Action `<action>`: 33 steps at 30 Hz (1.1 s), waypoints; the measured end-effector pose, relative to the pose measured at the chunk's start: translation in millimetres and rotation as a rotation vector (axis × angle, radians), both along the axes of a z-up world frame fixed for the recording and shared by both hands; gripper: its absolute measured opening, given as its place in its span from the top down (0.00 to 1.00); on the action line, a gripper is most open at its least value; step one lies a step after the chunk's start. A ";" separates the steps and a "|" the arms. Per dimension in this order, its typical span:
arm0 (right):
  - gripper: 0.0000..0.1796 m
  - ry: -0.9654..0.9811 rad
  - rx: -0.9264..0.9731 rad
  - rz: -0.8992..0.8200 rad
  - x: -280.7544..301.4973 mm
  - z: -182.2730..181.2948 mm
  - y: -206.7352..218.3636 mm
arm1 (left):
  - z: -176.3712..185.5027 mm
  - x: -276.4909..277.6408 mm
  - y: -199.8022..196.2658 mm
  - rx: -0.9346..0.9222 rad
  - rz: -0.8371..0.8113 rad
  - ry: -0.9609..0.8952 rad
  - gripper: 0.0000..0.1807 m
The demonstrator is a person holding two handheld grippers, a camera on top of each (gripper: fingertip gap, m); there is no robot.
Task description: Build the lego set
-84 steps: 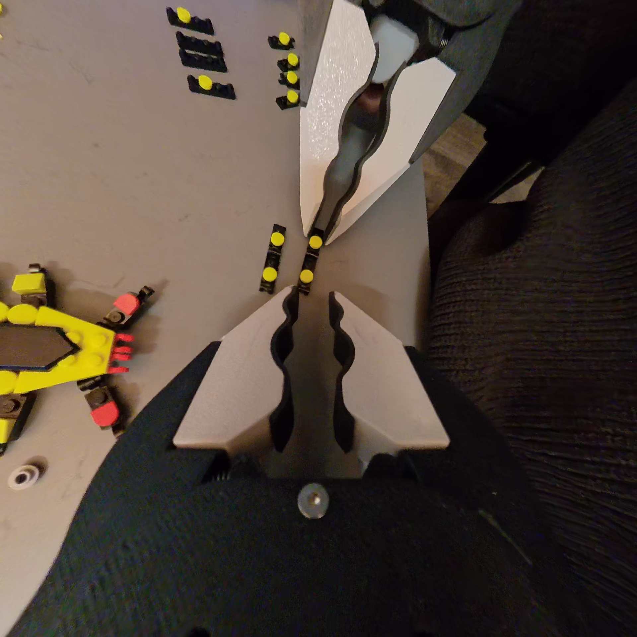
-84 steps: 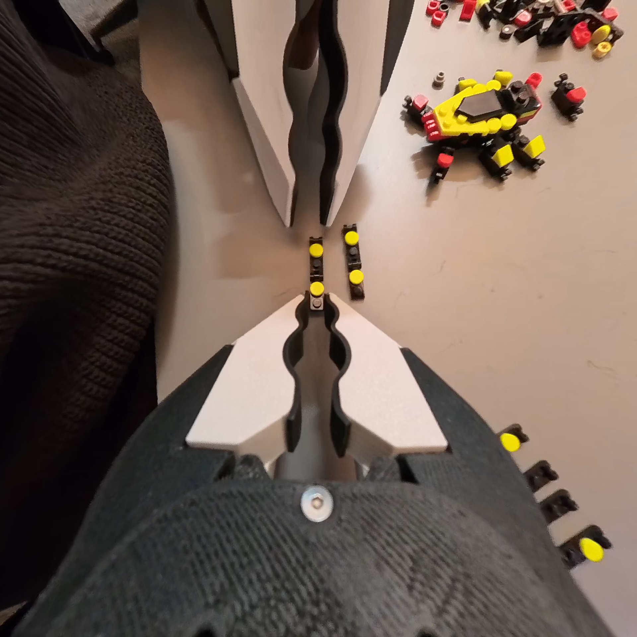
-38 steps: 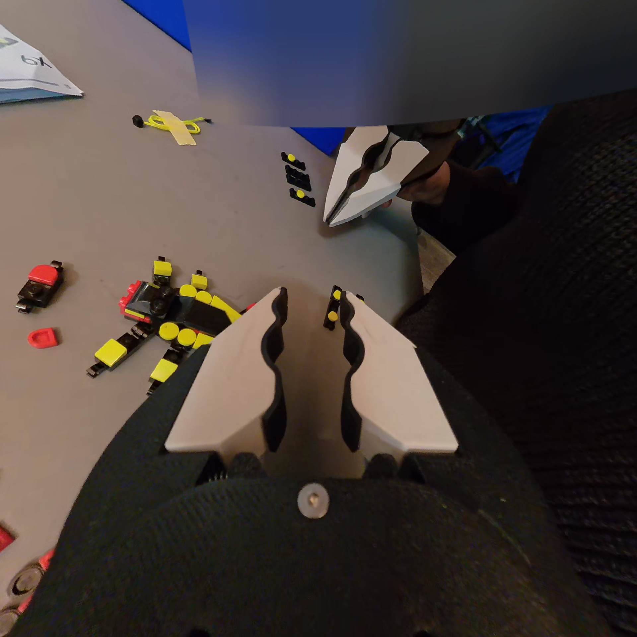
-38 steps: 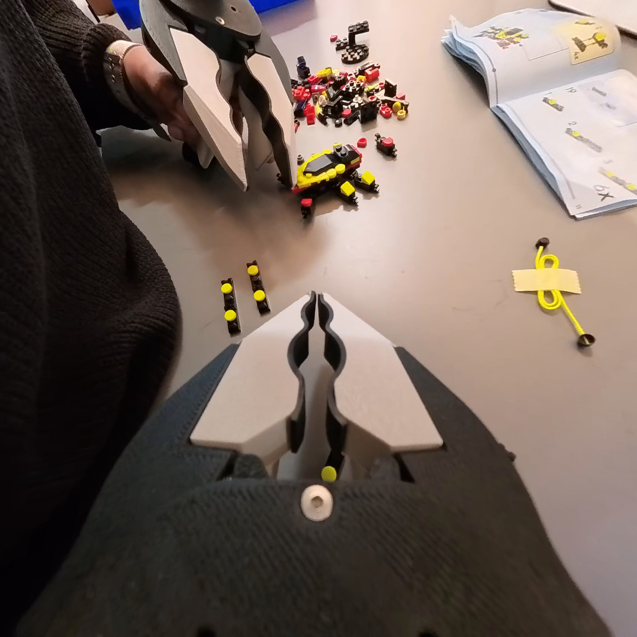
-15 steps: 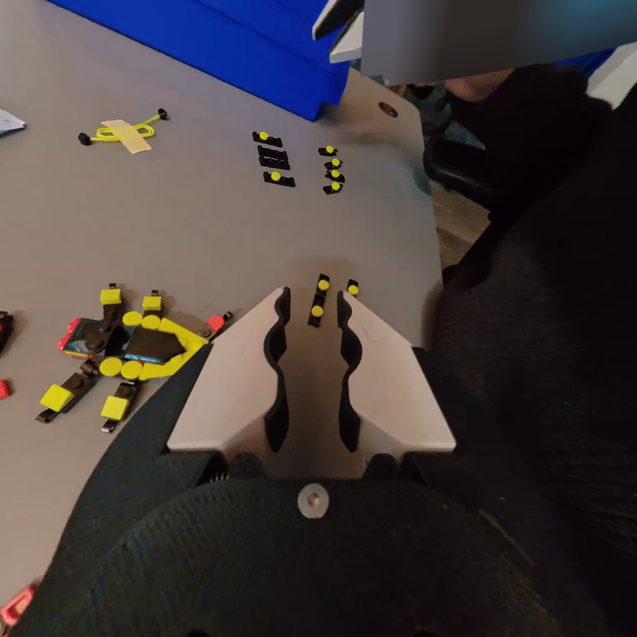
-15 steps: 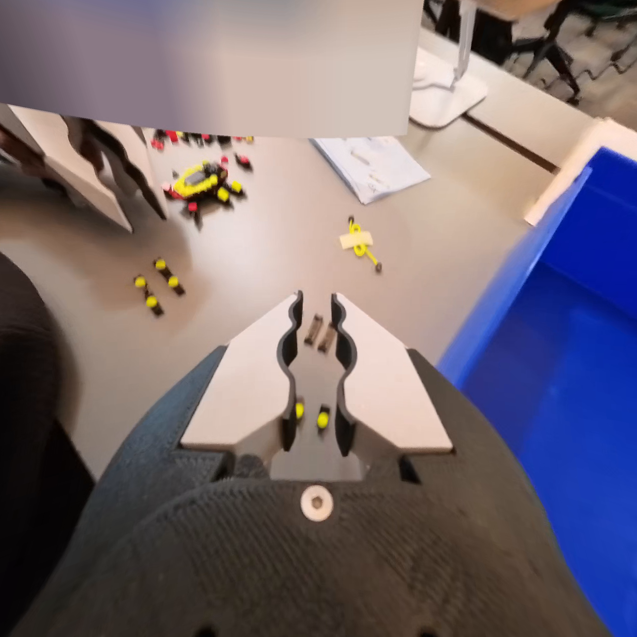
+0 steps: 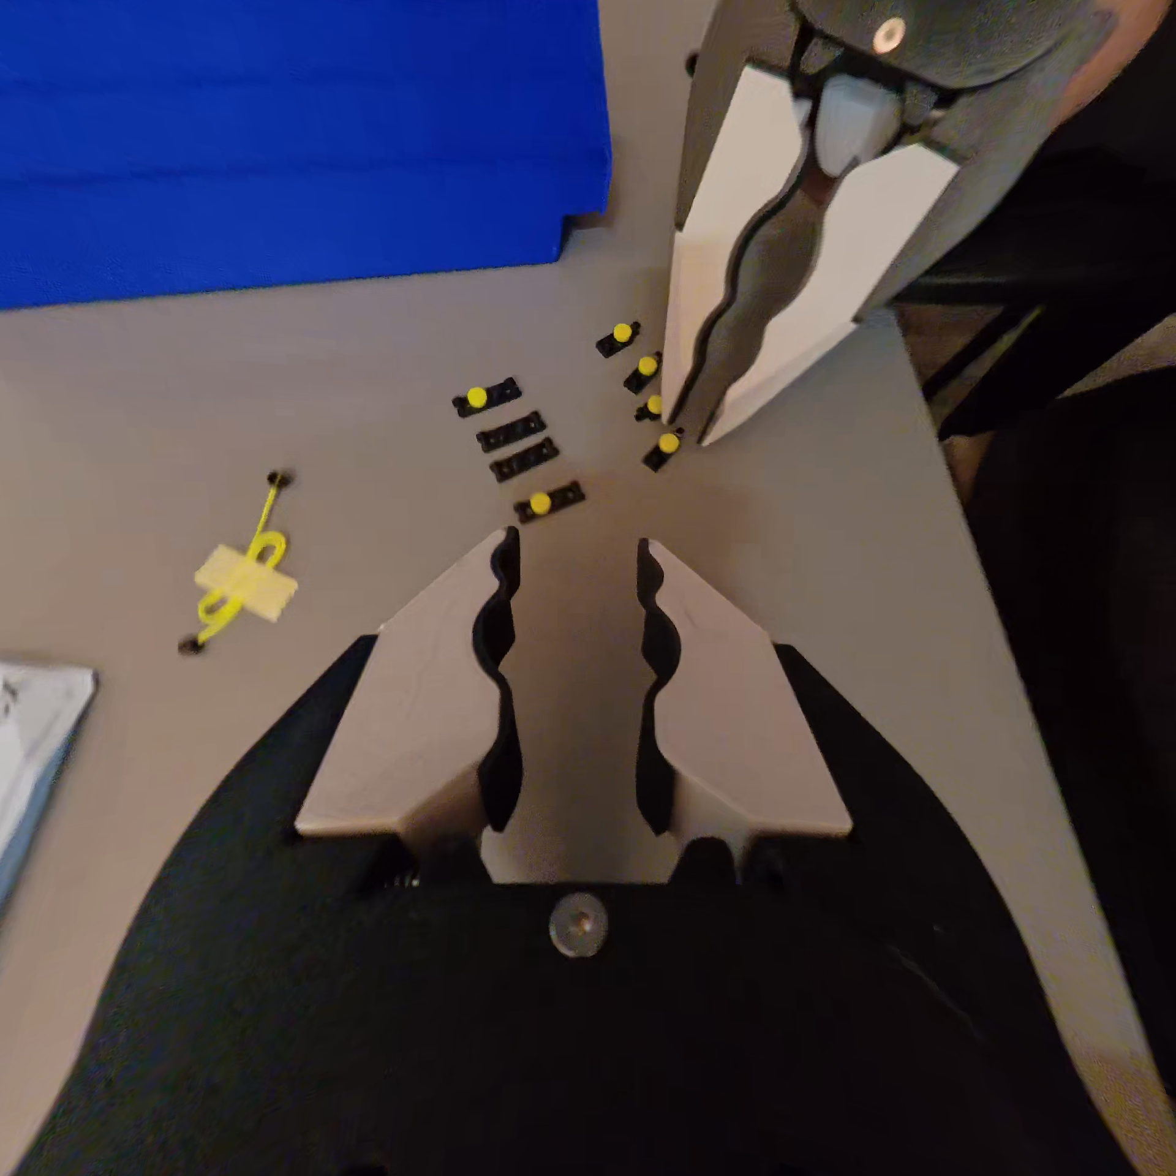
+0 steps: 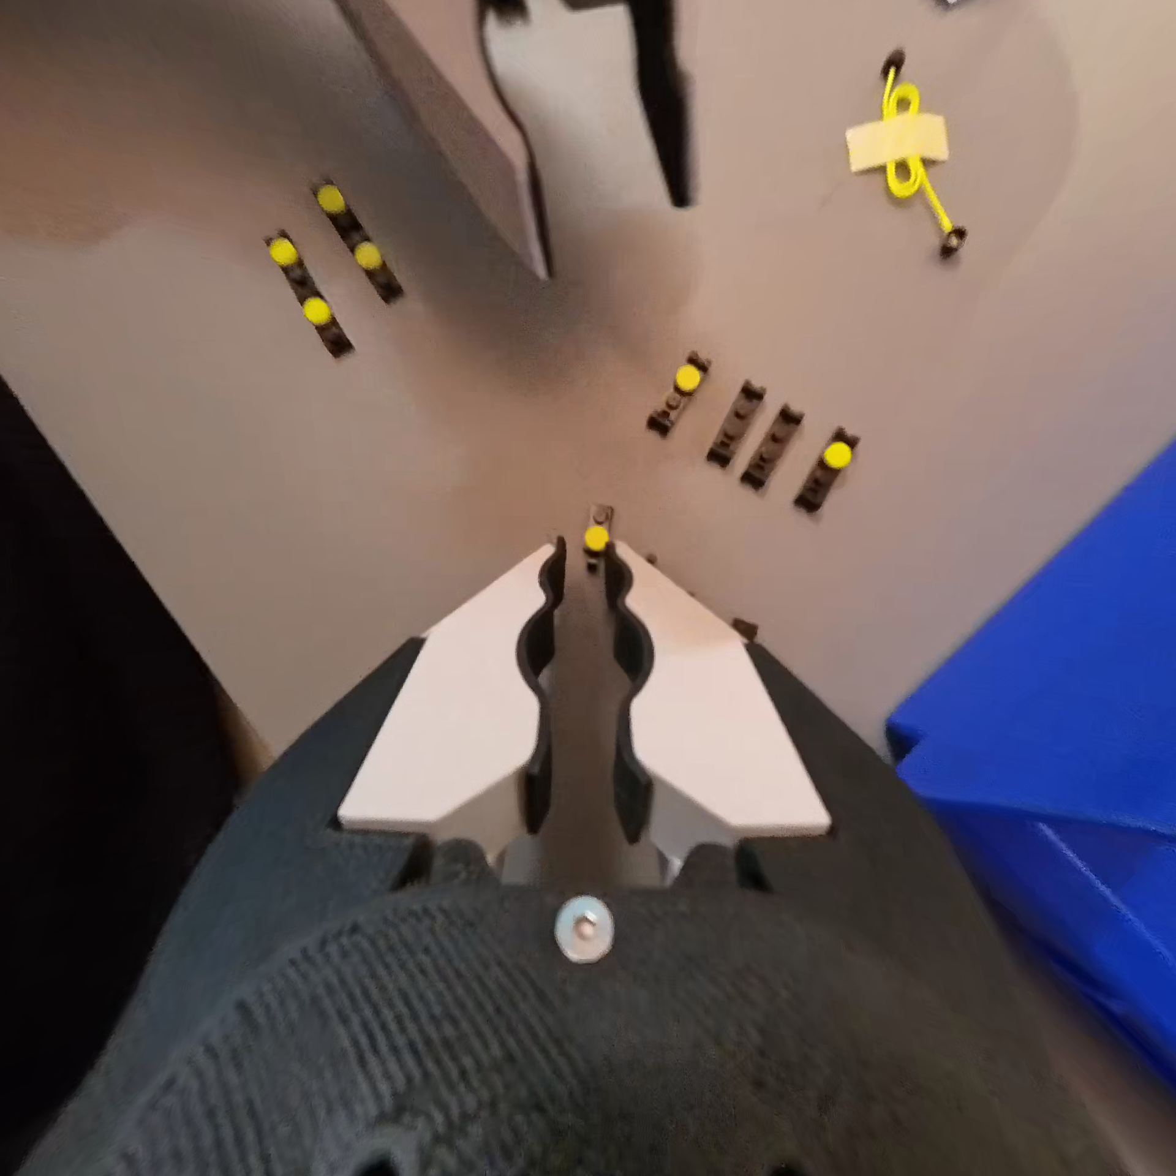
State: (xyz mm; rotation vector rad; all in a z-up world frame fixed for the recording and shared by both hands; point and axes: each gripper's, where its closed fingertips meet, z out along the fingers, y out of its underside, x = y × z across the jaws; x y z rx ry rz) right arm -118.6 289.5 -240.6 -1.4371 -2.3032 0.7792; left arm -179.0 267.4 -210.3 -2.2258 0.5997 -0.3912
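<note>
A small black piece with a yellow stud [image 8: 597, 538] lies on the grey table [image 8: 318, 509] at the fingertips of the right gripper [image 8: 582, 553], which has swung over from half a second ago and now has narrowly parted jaws, gripping nothing yet. The left gripper [image 7: 578, 544] has followed, hovering wide and empty beside the four black plates [image 7: 518, 448], so another sub-assembly pick looks imminent.

I see a smooth, matt grey table [image 7: 254, 394] under glossy plastic bricks [image 7: 517, 436]. My gripper [image 7: 578, 547] looks matt plastic, its screw [image 7: 578, 924] shiny metal.
</note>
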 end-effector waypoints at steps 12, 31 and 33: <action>0.94 -0.082 -0.049 0.025 6.4 -9.5 -6.2 | -41.6 11.6 23.0 -0.151 -0.163 0.094 0.82; 0.85 0.011 -0.020 0.211 -1.7 -4.9 -5.9 | -37.3 5.7 26.8 -0.132 -0.042 0.131 0.97; 0.85 0.012 -0.015 0.235 -1.9 -4.8 -7.5 | -29.0 1.6 19.9 -0.123 -0.035 0.129 0.97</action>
